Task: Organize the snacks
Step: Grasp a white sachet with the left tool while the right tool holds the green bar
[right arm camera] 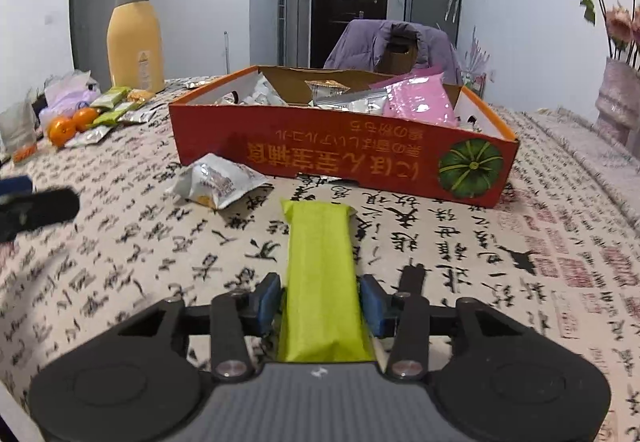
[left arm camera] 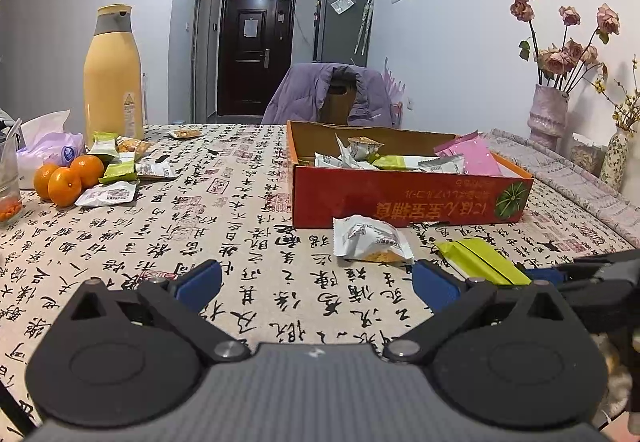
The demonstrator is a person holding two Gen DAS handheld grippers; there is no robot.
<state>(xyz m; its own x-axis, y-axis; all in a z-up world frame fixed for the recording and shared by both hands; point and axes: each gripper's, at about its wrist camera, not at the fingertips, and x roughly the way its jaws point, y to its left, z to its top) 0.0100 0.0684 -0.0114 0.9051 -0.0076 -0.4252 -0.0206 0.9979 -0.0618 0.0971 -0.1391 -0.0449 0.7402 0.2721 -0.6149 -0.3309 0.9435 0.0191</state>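
The red cardboard box [right arm camera: 344, 146] sits on the far right part of the bench [right arm camera: 120, 262], and it already holds several snacks: silver packets, a small foil cup and a large pink pouch [right arm camera: 420, 102]. That part of the sorting looks done.

The right tongs [right arm camera: 320, 302] have their blue pads on either side of a lime-green snack bar [right arm camera: 320, 270], pinching it at its near end. The bar points away toward the box and appears to lie on or just above the cloth, near the box's front wall but apart from it. It is not in the box yet.

The left tongs [left arm camera: 316, 282] are spread wide with nothing between them, hovering over the bench to the left of the green bar.

Plenty is left. A silver wrapped snack [right arm camera: 218, 182] lies just in front of the box's near left corner. At the far left, beside three oranges [left arm camera: 64, 178] and a tall yellow bottle [left arm camera: 114, 74], a scatter of green and silver packets [left arm camera: 120, 170] waits on the cloth, and one more packet lies farther back. By my reckoning, the task is somewhere around the middle.
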